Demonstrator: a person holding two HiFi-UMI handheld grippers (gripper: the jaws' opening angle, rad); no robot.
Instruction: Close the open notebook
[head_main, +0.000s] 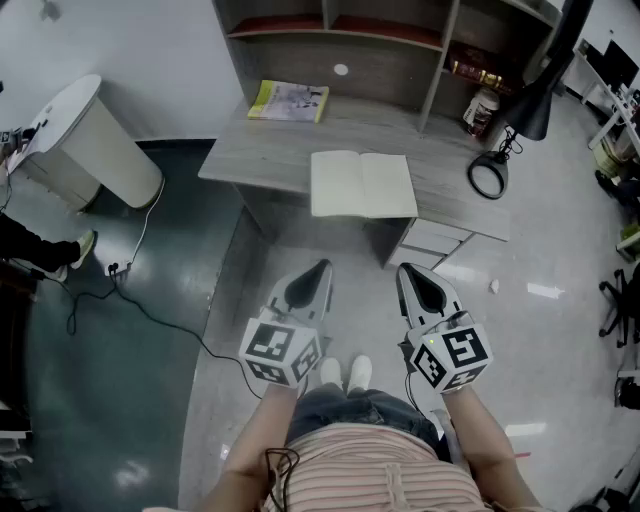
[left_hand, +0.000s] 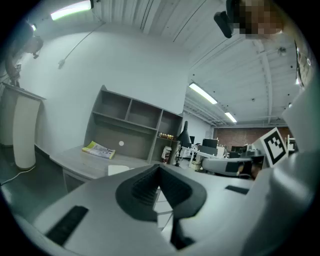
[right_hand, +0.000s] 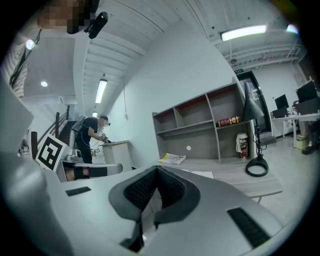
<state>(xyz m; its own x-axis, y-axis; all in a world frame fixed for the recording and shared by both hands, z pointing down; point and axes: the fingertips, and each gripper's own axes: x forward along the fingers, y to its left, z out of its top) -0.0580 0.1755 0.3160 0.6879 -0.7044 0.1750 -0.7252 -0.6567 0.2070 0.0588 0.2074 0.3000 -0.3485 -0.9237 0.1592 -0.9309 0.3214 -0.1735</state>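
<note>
An open notebook (head_main: 363, 184) with blank cream pages lies flat near the front edge of the grey desk (head_main: 250, 150). Both grippers hang in front of the desk, short of the notebook and apart from it. My left gripper (head_main: 312, 283) is shut, its jaws pressed together with nothing between them. My right gripper (head_main: 420, 285) is shut too and holds nothing. In the left gripper view the closed left gripper (left_hand: 160, 167) points toward the desk, with a corner of the notebook (left_hand: 117, 170) showing. In the right gripper view the notebook (right_hand: 202, 174) lies beyond the closed right gripper (right_hand: 157, 170).
A yellow booklet (head_main: 288, 101) lies at the desk's back left, below a shelf unit (head_main: 340, 30). A black desk lamp (head_main: 500, 150) stands at the right end. A drawer unit (head_main: 432, 240) sits under the desk. A white bin (head_main: 90, 140) and a floor cable (head_main: 140, 290) are on the left. A person (right_hand: 92, 137) stands at a distant counter.
</note>
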